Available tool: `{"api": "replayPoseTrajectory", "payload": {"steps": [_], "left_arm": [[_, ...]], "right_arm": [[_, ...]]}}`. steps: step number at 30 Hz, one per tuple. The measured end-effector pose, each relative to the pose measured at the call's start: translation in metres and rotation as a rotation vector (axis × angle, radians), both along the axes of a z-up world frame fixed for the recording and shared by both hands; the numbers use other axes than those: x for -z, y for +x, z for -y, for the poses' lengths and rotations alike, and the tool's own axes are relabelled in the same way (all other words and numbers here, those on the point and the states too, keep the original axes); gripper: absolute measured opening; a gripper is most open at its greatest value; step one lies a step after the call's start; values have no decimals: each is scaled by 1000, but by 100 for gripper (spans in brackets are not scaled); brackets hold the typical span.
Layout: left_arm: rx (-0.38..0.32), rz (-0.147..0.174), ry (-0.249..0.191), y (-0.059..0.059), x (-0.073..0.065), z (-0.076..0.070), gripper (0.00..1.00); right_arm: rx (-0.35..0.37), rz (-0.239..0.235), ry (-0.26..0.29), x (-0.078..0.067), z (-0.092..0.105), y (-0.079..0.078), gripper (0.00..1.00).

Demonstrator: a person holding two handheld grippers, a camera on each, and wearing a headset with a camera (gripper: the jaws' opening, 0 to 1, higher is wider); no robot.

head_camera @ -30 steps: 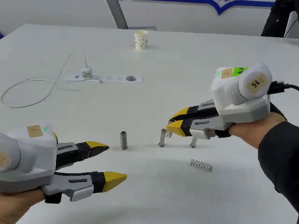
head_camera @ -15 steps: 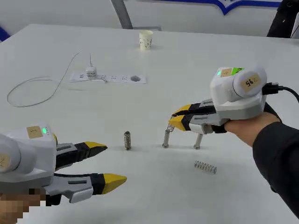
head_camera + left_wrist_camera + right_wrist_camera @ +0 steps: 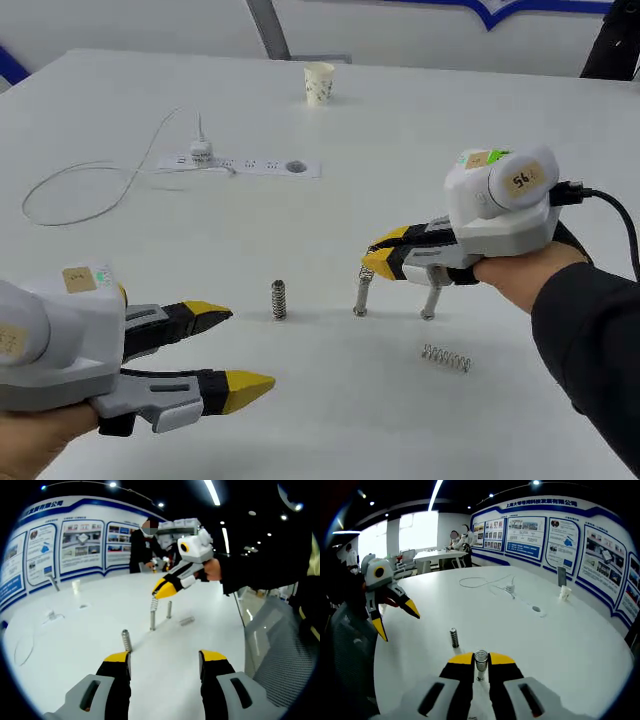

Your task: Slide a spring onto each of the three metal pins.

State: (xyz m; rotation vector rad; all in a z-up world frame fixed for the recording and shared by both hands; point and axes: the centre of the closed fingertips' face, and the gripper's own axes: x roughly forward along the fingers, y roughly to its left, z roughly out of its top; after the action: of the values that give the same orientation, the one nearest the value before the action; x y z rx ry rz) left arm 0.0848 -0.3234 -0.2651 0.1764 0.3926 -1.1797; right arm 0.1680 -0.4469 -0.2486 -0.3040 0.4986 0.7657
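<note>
The right tongs [image 3: 370,256] are carrying the held spring [image 3: 367,273] from beside the middle pin [image 3: 360,302] to its top. Leftmost, the left tongs [image 3: 250,347] are hovering released over the table [image 3: 300,230]. The left pin [image 3: 279,284] is wearing a fitted spring [image 3: 279,300]. The right tongs are clenching the held spring at the middle pin's tip. The right pin [image 3: 430,305] is standing bare, and a loose spring [image 3: 446,357] is lying near it.

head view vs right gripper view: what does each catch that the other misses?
Head view adds the loose spring lying flat and the bare pin nearest it. Right gripper view adds the held spring end-on between its jaws, plus wall posters. Both: the open left gripper, the sprung pin, the paper cup.
</note>
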Motion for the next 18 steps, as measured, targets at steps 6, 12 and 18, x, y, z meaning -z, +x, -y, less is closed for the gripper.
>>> {"api": "replayPoseTrajectory", "payload": {"steps": [6, 12, 18], "left_arm": [[0, -4, 1, 0, 2, 0, 56], [-1, -6, 1, 0, 2, 0, 55], [-2, -6, 4, 0, 3, -1, 55]], "right_arm": [[7, -12, 8, 4, 1, 1, 12], [8, -19, 6, 8, 1, 2, 12], [8, -26, 3, 12, 0, 3, 12]]}}
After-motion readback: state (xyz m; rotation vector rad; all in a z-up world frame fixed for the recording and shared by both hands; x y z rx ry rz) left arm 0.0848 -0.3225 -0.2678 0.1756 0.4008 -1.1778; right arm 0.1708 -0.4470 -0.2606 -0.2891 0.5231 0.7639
